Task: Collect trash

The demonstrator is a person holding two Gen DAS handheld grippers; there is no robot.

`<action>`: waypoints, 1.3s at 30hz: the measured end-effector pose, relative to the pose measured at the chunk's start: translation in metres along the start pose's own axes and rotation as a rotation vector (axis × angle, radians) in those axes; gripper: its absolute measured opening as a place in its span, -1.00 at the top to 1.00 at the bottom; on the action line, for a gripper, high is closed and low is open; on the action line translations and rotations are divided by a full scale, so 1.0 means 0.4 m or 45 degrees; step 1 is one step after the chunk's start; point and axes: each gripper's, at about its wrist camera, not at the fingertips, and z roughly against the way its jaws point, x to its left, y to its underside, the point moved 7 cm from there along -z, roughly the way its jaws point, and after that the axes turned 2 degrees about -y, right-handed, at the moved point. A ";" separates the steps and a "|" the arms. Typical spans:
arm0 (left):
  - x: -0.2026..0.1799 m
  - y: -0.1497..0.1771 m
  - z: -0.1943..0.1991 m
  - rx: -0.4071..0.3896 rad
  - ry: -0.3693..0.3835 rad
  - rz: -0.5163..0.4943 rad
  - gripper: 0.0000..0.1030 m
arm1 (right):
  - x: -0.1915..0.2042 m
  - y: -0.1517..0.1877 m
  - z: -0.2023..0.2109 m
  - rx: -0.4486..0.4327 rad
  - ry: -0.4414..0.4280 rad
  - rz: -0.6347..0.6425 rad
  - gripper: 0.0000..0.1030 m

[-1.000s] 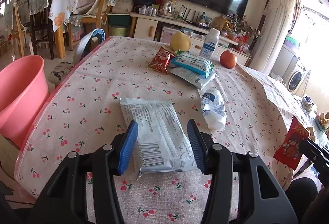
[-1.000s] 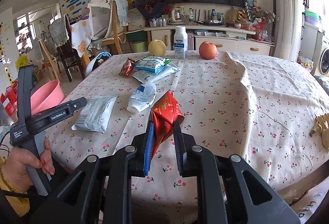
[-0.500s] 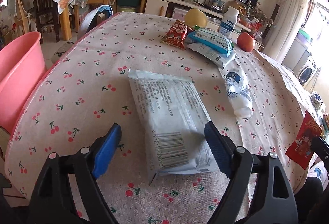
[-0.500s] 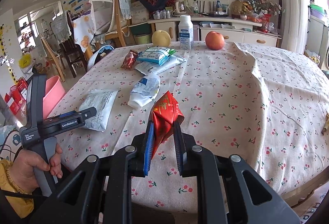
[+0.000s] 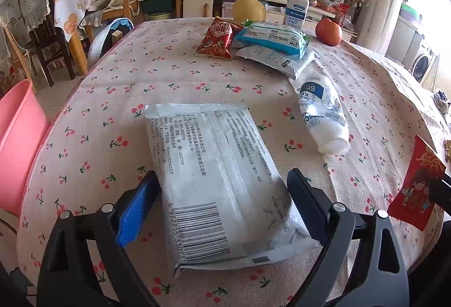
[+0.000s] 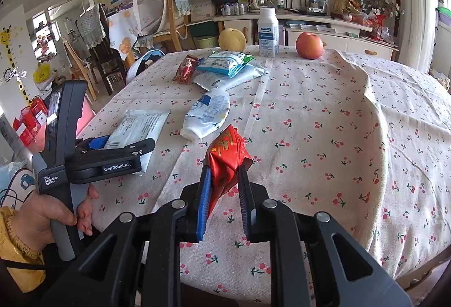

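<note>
1. The white packet (image 5: pixel 222 183) lies flat on the cherry-print tablecloth (image 5: pixel 174 76), low in the left wrist view.
2. The left gripper (image 5: pixel 222 202) straddles its near end, jaws opening wide, pads not yet pressing.
3. The step looks like a pick-up: next, lower and close across the packet.
4. The right gripper (image 6: pixel 224 194) is clamped on a red wrapper (image 6: pixel 227 157).
5. A pink bin (image 5: pixel 17 143) waits at the left edge.
</note>
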 end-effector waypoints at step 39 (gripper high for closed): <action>0.279 -0.122 0.145 -0.333 0.220 0.510 0.12 | 0.122 -0.060 -0.074 0.052 -0.120 0.026 0.60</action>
